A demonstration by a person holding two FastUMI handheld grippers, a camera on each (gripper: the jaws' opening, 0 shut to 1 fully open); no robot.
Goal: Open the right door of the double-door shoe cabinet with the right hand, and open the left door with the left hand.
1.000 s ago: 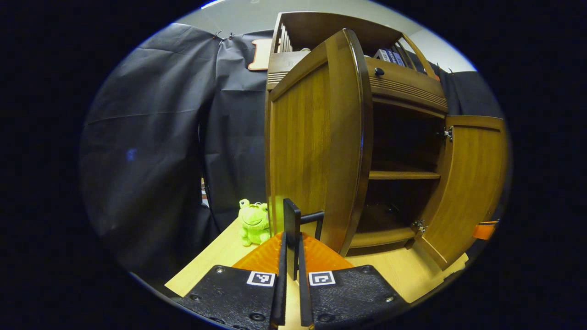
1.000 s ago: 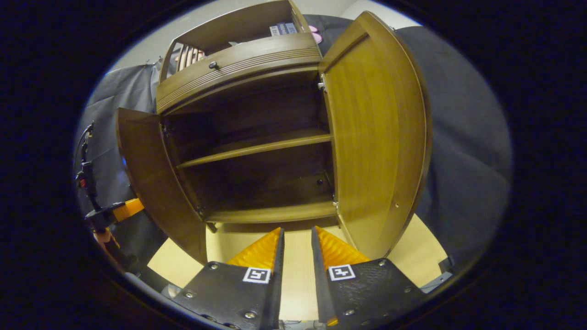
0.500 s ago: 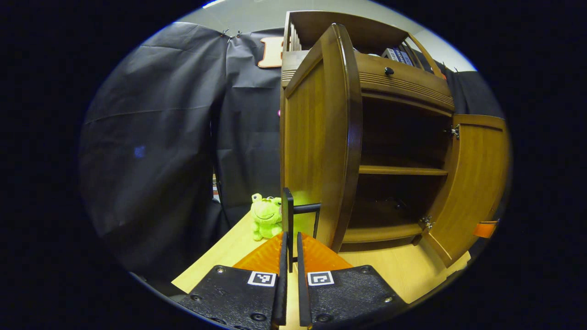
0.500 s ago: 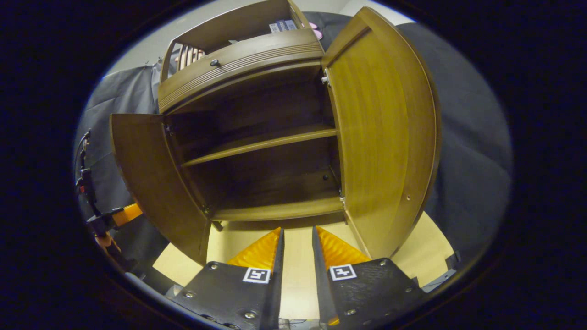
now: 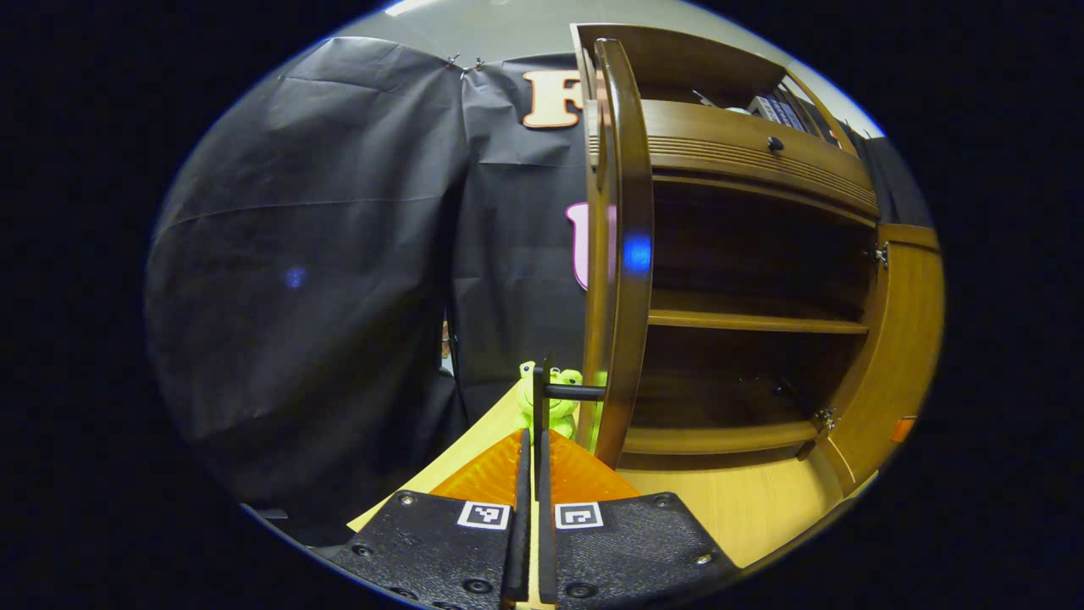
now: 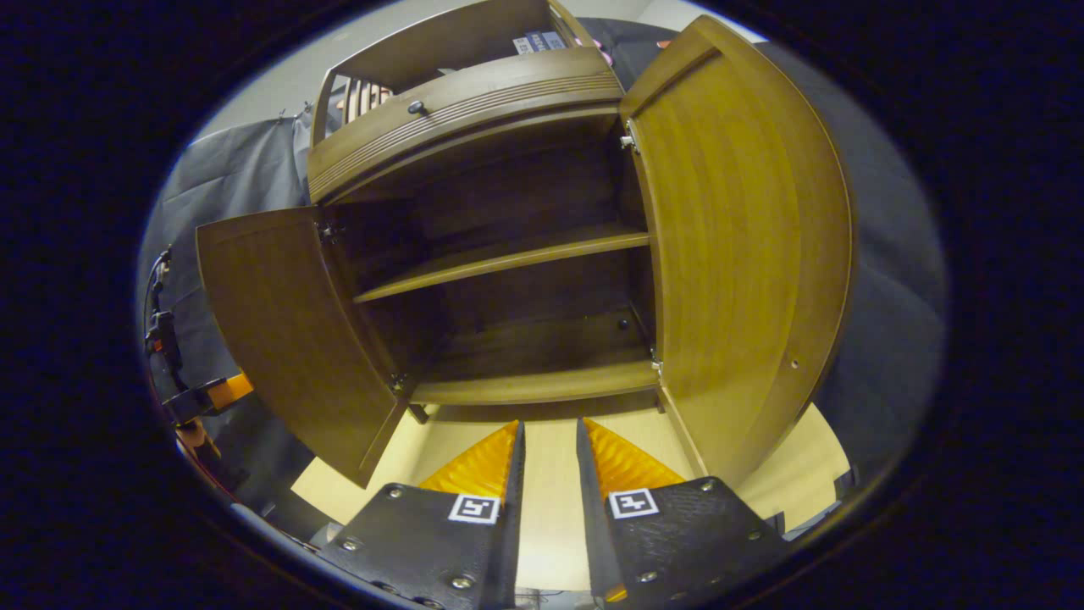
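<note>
The wooden shoe cabinet (image 6: 474, 102) stands with both doors swung out. In the left gripper view, the left door (image 5: 622, 254) faces me edge-on, and my left gripper (image 5: 531, 449) is shut on its thin black handle (image 5: 540, 398). The right door (image 5: 906, 339) hangs wide at the far right. In the right gripper view, my right gripper (image 6: 550, 449) hovers low in front of the cabinet floor, fingers slightly apart, holding nothing, clear of the right door (image 6: 737, 254). The left door (image 6: 288, 330) stands open at left, with the left gripper (image 6: 220, 391) behind it.
A green frog plush (image 5: 550, 405) sits on the light wooden tabletop (image 5: 728, 508) just beyond the left door's handle. Inside, a middle shelf (image 6: 508, 258) and the bottom board (image 6: 533, 385) are bare. A drawer with a dark knob (image 6: 417, 108) tops the doors.
The left door has swung further outward with my left gripper on its handle, now edge-on to that camera. The right gripper has shifted slightly; the right door stays wide.
</note>
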